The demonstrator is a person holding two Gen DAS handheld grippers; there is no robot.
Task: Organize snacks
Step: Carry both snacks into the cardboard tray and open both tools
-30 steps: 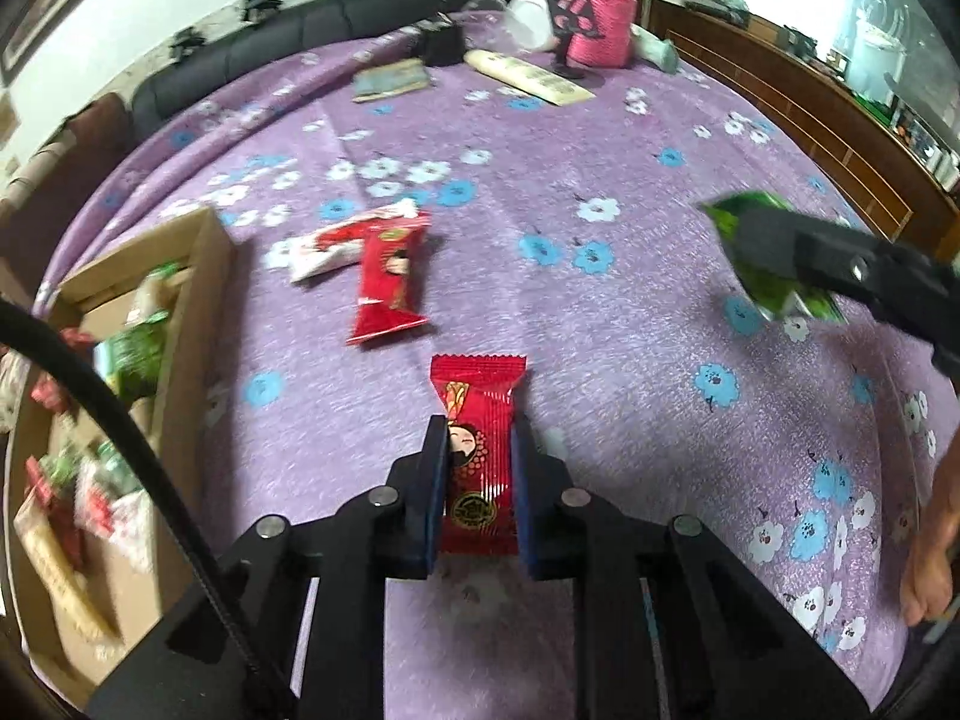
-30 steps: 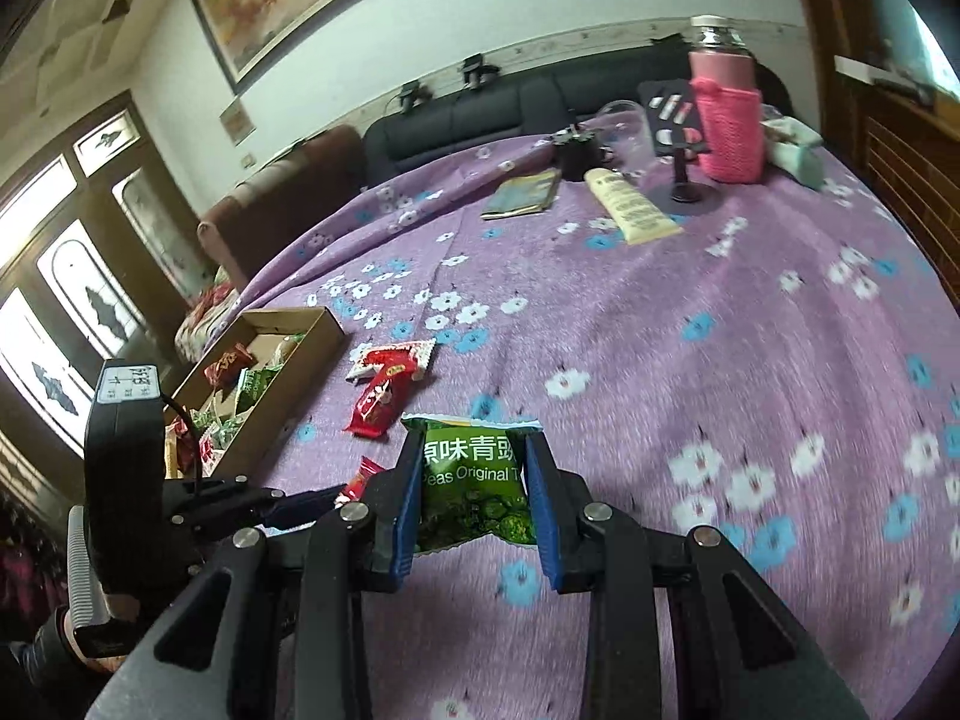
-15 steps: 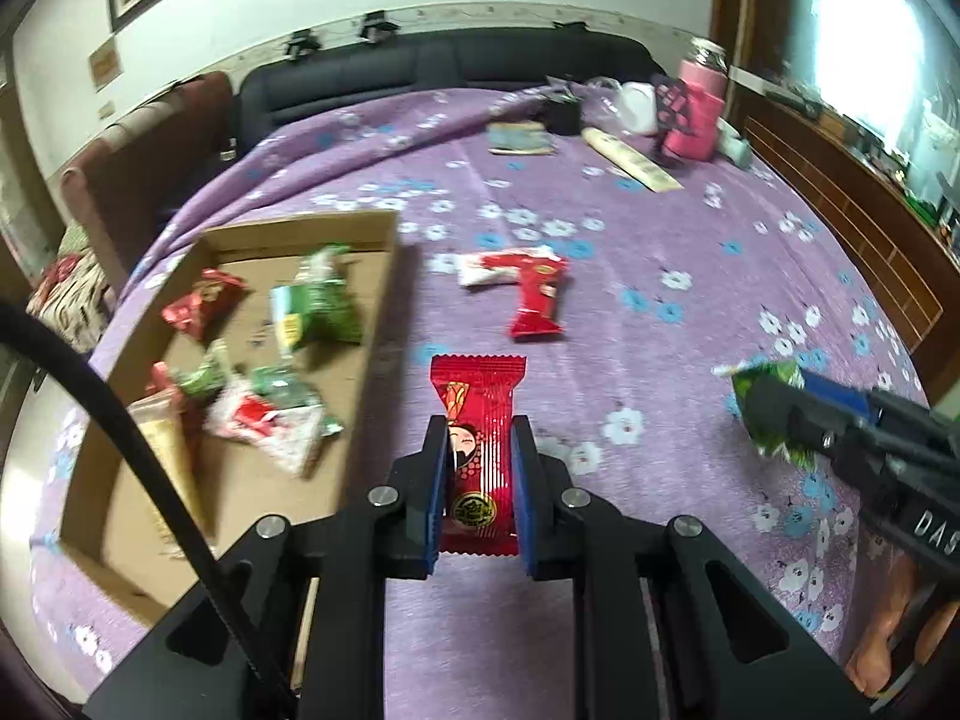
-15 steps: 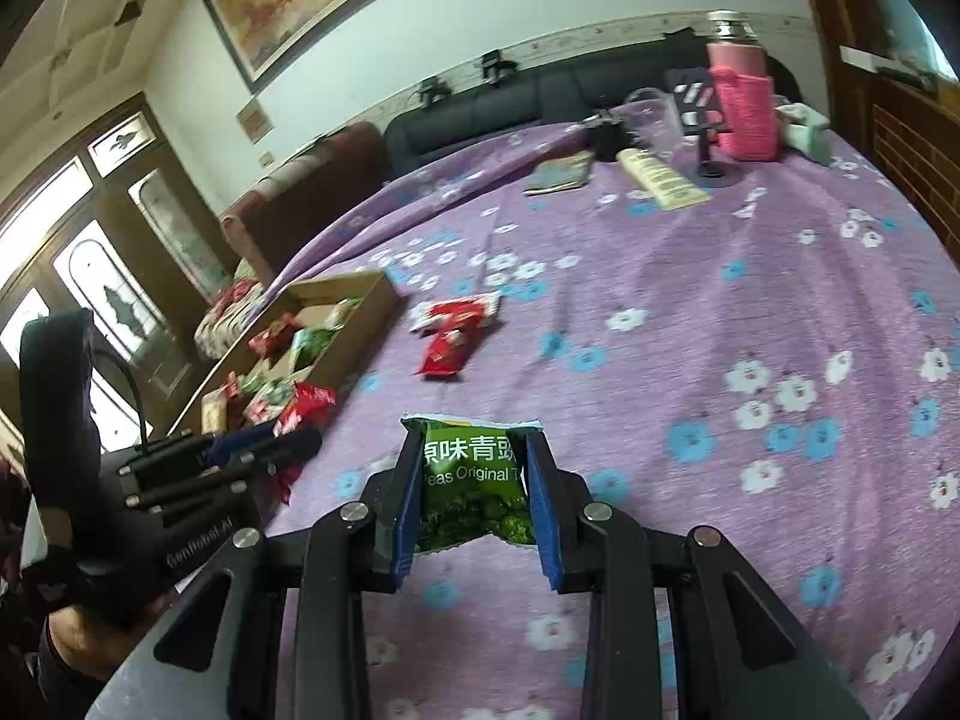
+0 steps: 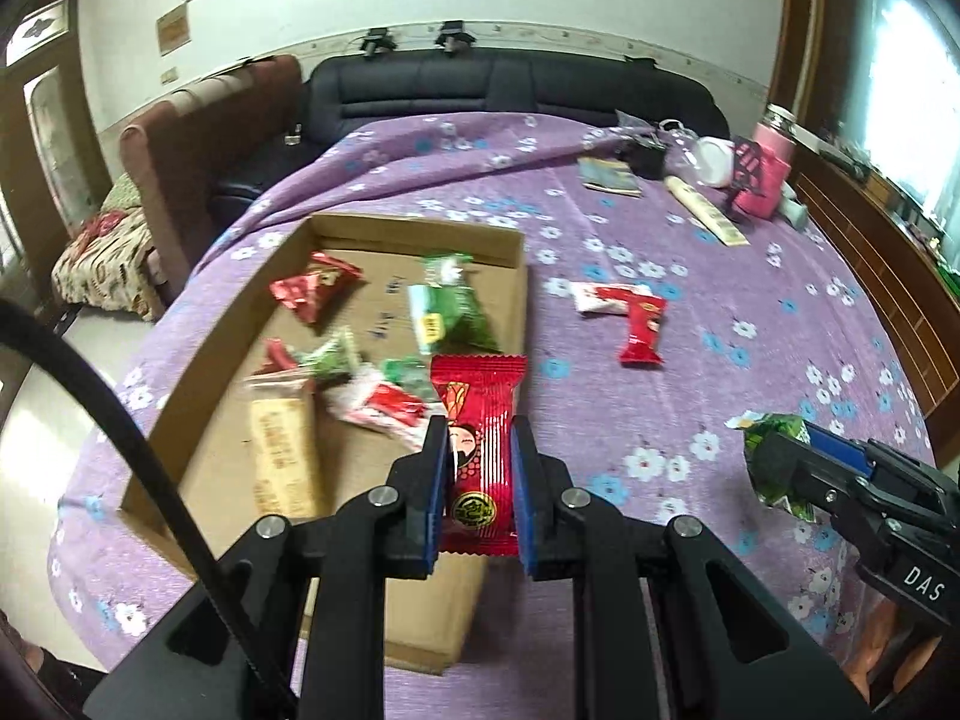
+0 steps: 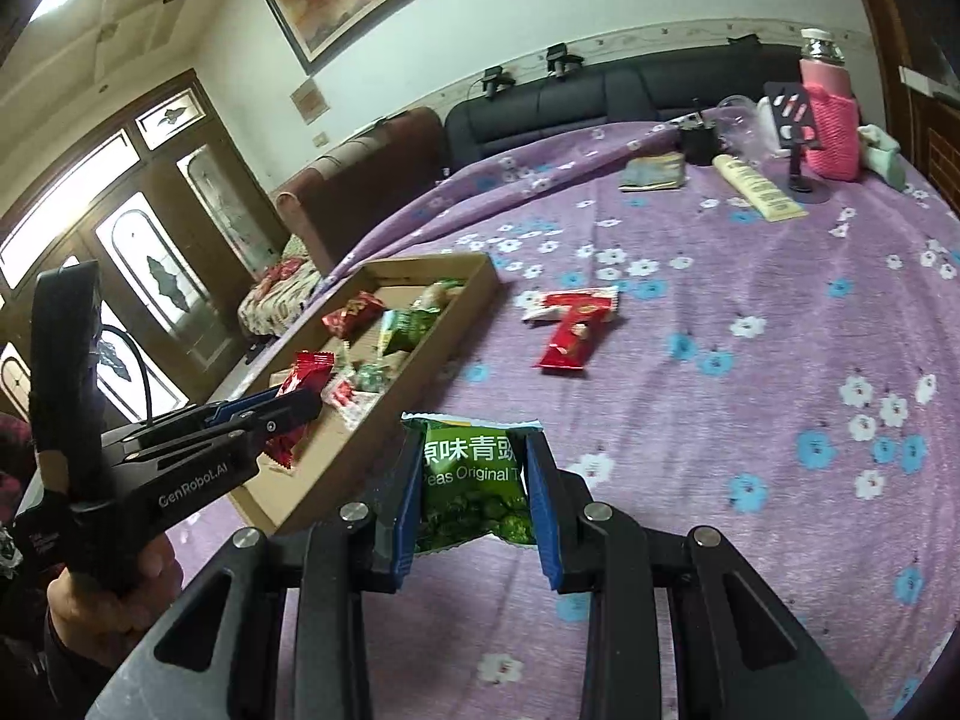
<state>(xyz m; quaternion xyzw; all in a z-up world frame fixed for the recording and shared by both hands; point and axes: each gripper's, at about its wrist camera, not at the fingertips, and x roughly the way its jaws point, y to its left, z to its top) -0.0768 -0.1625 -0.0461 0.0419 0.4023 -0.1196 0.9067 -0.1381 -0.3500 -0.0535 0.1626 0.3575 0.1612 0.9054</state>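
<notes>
Left wrist view: left gripper (image 5: 478, 474) clamped on a red snack packet (image 5: 480, 450), held above the near right corner of the cardboard box (image 5: 521, 294). Inside the box: red packets (image 5: 312, 291), green packets (image 5: 450, 312), a tan bar (image 5: 282, 456). Two red-and-white packets (image 5: 624, 312) on the purple floral surface (image 5: 690, 390) right of the box.

Right wrist view: right gripper (image 6: 474, 492) closed on a green pea packet (image 6: 474, 486), held over the surface just beside the box's near end. Box filled with mixed red and green packets.
</notes>
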